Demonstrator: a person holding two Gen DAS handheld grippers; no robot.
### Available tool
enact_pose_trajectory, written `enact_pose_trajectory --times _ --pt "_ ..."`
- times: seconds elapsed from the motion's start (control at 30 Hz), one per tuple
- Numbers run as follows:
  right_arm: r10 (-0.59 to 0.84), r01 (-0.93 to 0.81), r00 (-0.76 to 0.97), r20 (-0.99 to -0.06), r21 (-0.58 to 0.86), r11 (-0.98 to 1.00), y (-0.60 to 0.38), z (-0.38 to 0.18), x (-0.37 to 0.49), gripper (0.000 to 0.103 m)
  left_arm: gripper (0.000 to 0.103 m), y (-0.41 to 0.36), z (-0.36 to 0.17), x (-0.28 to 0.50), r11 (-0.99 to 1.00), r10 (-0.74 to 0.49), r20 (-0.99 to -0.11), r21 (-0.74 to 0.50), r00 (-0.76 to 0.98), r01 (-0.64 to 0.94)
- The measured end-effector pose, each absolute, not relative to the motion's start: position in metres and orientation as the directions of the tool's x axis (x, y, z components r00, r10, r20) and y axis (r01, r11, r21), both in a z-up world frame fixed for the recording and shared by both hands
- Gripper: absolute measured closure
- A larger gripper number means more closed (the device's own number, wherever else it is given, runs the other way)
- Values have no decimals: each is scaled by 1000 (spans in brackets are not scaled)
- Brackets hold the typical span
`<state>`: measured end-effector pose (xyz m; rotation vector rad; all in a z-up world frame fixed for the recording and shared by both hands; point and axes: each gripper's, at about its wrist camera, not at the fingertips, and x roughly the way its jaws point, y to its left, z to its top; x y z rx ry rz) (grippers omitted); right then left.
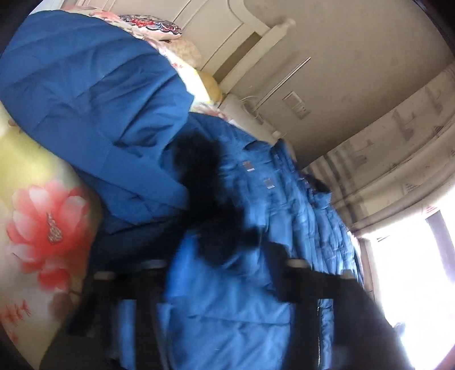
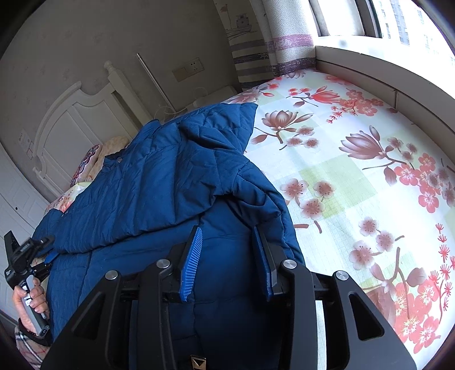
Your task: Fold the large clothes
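Note:
A large blue quilted jacket [image 2: 156, 176] lies partly folded on a bed with a floral sheet [image 2: 355, 170]. My right gripper [image 2: 227, 250] is at its near end, and a thick bulge of fabric fills the gap between the blue pads [image 2: 193, 261]. At the jacket's left edge a hand [image 2: 28, 301] holds my left gripper [image 2: 48, 254], whose tips meet the fabric there. The left wrist view is blurred: the jacket [image 1: 85, 85] fills it, blue cloth runs between the left gripper [image 1: 224, 256] fingers, and a dark smeared shape [image 1: 204, 185] crosses the cloth.
A white headboard [image 2: 71, 119] and pillows [image 1: 150, 25] stand beyond the jacket. A curtain [image 2: 284, 37] and a bright window [image 2: 384, 17] with a raised sill run along the bed's far side. Bare floral sheet spreads to the jacket's right.

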<state>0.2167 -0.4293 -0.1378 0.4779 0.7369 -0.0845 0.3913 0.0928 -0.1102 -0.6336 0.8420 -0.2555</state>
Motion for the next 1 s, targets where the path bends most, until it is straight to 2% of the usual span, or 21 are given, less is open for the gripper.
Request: enact_pose_trajectory --times 0.03,0.1,0.27,0.3,0.33,0.37,0.4,0.53,0.57,0.63,0.73,0.87,0.93,1.0 --pt "91 239 742 -664 389 890 -429 -138 217 69 103 94 -111 390 778 -463 -601 -628 652 -26" --pt "91 239 742 -664 389 890 -430 -138 217 69 103 92 -101 380 771 -471 -554 -636 687 16" --pt "91 238 742 -664 388 891 -430 -138 218 67 103 83 -60 353 834 -362 -494 -551 790 38" --pt "92 237 742 -664 388 891 -430 -138 218 66 92 75 -51 353 853 -349 -498 -520 794 50" --pt "93 234 742 -664 387 892 -430 -138 218 65 51 65 -45 357 868 -347 -510 -492 787 64" --pt "96 230 742 -664 386 893 -429 -138 218 63 22 61 -40 360 879 -345 -522 -471 780 73" --pt "98 226 742 -663 385 895 -429 -138 219 63 8 51 -36 365 894 -333 -537 -440 775 80" --pt "98 224 742 -663 384 896 -429 -138 219 63 8 3 -38 391 964 -254 -595 -216 762 153" --pt "98 224 742 -663 384 896 -429 -138 219 63 10 -15 -45 400 978 -208 -630 -114 748 176" --pt "99 224 741 -664 383 896 -429 -138 219 63 28 -29 -67 408 989 -83 -684 31 725 142" --pt "101 223 742 -663 385 895 -429 -139 219 63 38 -19 -95 412 994 -41 -746 36 665 102" --pt "102 222 742 -663 387 895 -429 -138 219 63 45 -20 -92 401 988 1 -756 102 655 116" --pt "103 222 743 -661 389 894 -429 -138 219 63 46 -20 -86 387 986 -18 -732 100 681 134" --pt "99 224 747 -658 388 894 -429 -137 217 63 44 -17 -77 375 987 -79 -678 48 731 152"
